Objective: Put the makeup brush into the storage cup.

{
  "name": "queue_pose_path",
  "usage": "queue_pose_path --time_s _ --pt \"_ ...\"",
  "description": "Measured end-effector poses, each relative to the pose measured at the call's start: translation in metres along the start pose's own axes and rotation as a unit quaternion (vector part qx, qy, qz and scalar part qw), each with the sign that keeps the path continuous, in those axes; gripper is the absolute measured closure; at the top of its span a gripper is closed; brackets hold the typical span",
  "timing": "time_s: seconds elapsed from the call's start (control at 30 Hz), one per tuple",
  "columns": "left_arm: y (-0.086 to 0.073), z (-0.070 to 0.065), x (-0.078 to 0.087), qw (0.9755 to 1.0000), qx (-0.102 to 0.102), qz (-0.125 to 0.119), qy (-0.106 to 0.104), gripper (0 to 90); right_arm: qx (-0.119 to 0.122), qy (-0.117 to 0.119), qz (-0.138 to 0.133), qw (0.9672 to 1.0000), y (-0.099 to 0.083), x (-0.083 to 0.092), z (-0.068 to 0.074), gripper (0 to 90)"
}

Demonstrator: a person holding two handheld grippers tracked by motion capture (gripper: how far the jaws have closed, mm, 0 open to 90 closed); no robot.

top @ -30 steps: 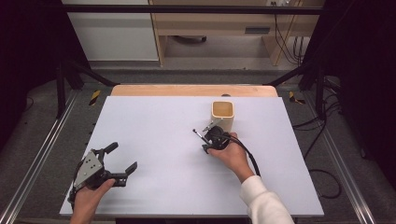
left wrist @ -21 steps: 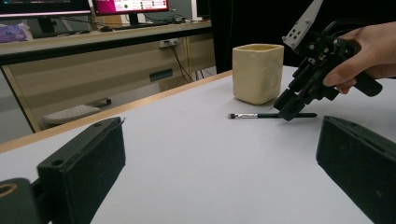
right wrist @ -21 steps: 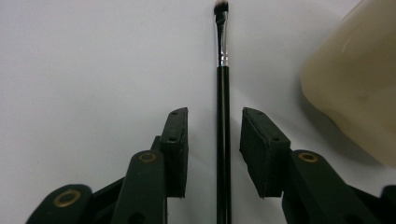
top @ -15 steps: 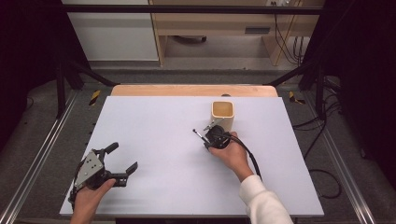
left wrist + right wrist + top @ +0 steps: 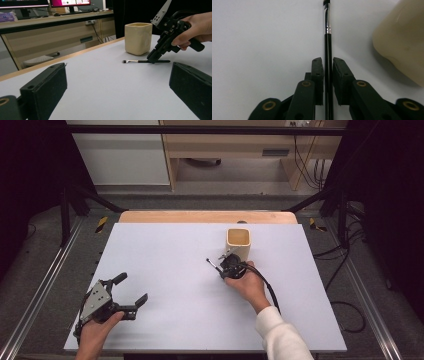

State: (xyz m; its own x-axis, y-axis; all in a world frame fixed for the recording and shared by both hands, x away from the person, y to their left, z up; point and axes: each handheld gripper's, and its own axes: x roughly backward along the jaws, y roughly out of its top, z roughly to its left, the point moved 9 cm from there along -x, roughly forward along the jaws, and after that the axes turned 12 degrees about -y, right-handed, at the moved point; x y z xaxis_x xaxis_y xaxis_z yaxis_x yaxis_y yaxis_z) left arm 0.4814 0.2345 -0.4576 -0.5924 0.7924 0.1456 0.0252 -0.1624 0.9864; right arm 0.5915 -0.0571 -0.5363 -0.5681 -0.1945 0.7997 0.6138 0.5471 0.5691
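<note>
A big white table (image 5: 165,245) takes up most of the high view. A cream cup (image 5: 238,241) stands upright on its far side. The left gripper (image 5: 129,294) sits near the front left corner of the table, well apart from the cup, and its jaws are wide apart with nothing between them. The right gripper (image 5: 223,266) is just in front of the cup, tipped down to the table. Its jaws have just been closing and now pinch the thin black brush (image 5: 328,47) by its handle. The brush lies flat on the table just beside the cup, its small tip pointing away from the gripper.
</note>
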Motion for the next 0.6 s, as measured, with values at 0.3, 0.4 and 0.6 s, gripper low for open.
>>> queue_pose_path --time_s 0.3,0.4,0.6 --pt "0.0 0.0 -0.001 1.0 0.001 -0.001 0.001 1.0 -0.013 0.003 0.003 0.9999 -0.001 0.001 0.002 83.7" --pt "0.001 0.0 -0.001 1.0 0.0 -0.002 0.001 1.1 -0.012 0.004 0.001 0.9999 -0.001 0.002 0.001 83.7" --pt "0.001 -0.001 -0.001 1.0 0.0 -0.001 0.001 1.1 -0.016 0.013 -0.023 0.9995 -0.001 0.013 -0.001 83.9"
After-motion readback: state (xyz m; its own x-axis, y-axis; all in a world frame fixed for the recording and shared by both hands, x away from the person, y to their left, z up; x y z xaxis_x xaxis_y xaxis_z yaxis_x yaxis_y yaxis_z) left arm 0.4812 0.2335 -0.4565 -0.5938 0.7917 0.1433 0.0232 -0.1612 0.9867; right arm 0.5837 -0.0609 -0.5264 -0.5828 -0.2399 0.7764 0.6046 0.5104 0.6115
